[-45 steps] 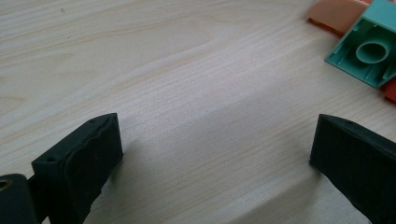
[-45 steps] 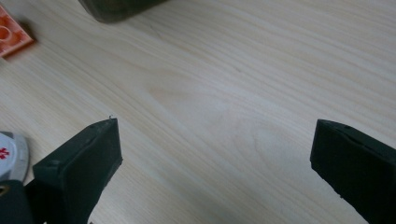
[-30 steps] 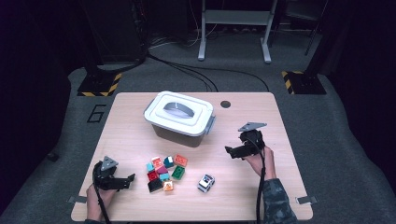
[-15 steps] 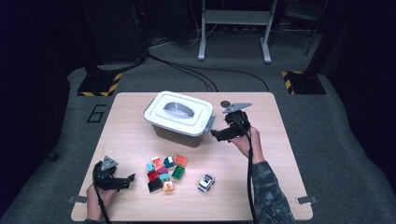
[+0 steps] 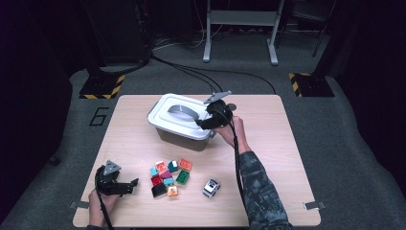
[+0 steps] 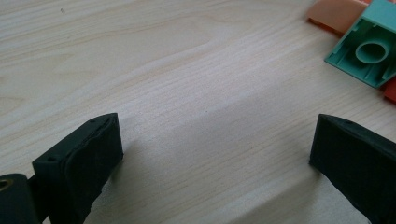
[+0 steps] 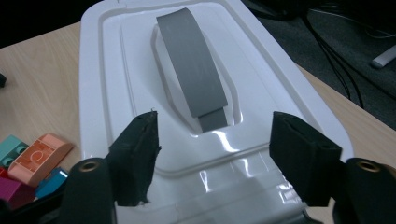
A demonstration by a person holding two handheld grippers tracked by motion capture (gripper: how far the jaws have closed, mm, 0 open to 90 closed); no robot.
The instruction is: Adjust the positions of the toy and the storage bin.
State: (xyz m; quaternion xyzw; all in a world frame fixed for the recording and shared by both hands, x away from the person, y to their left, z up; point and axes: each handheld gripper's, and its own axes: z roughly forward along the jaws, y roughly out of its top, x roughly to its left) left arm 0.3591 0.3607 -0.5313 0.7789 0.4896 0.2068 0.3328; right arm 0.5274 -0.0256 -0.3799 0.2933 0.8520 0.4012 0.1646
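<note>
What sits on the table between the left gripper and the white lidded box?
In the high view, a cluster of coloured toy bricks lies between the left gripper and the white lidded box, with bare wood on either side.

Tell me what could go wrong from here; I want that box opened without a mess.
1. The right gripper hangs over the near end of the white lid, jaws apart and just closing with nothing between them; they could slip off the glossy plastic rather than catch the grey handle.
2. The left gripper sits by the toy bricks, away from the box, so a lift might drag the whole box.
</note>
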